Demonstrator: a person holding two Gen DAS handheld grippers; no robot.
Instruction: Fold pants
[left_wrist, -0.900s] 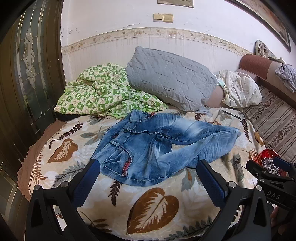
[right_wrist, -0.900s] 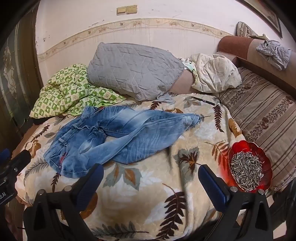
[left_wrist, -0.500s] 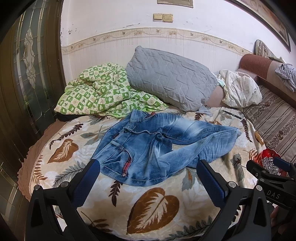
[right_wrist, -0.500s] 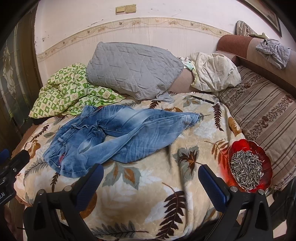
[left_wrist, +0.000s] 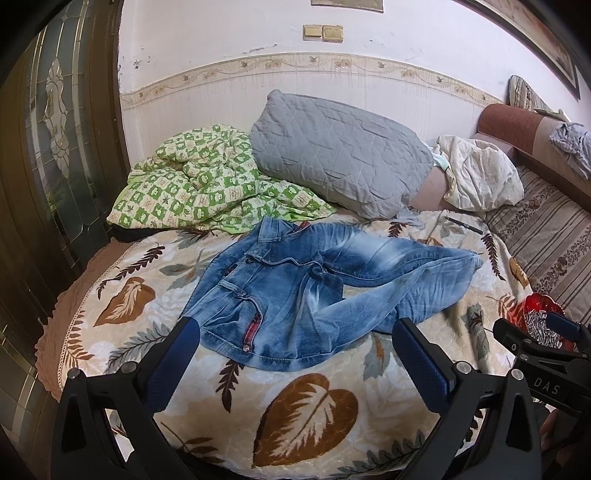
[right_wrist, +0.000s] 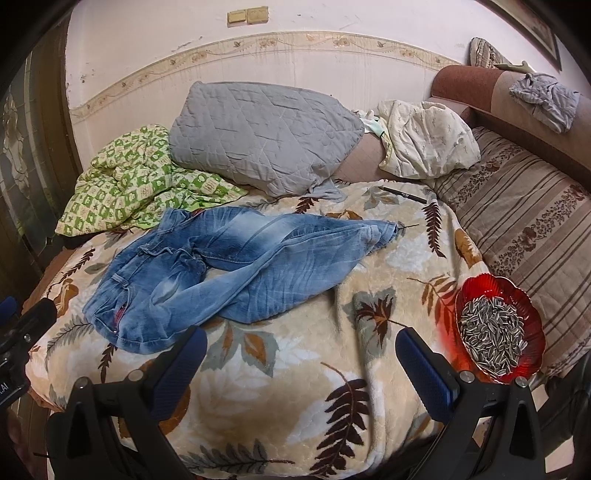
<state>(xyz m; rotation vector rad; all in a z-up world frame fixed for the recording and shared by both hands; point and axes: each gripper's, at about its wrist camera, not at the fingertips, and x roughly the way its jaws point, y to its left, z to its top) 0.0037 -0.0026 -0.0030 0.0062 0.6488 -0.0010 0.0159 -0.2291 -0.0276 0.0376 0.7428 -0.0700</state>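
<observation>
Lying crumpled on the leaf-patterned blanket (left_wrist: 306, 402) of the bed, the jeans (left_wrist: 295, 288) are seen with the waist toward the left and both legs trailing to the right, one leg partly crossed over the other. Nothing is held: the left gripper (left_wrist: 295, 354) is poised above the near hem of the waist with its jaws spread wide and empty, and the right gripper (right_wrist: 301, 356) is likewise held wide apart over bare blanket, short of the legs.

The fold is judged not yet begun. It would be done best if the waistband were pinched at the left and the leg ends at the right, so that the legs could be drawn straight and laid one on the other before any halving. The red dish (right_wrist: 532, 306) of seeds at the right is better kept clear of.

Little writing can be read: "DAS" is printed on the other gripper's body in the left view. No label on the jeans is legible.
</observation>
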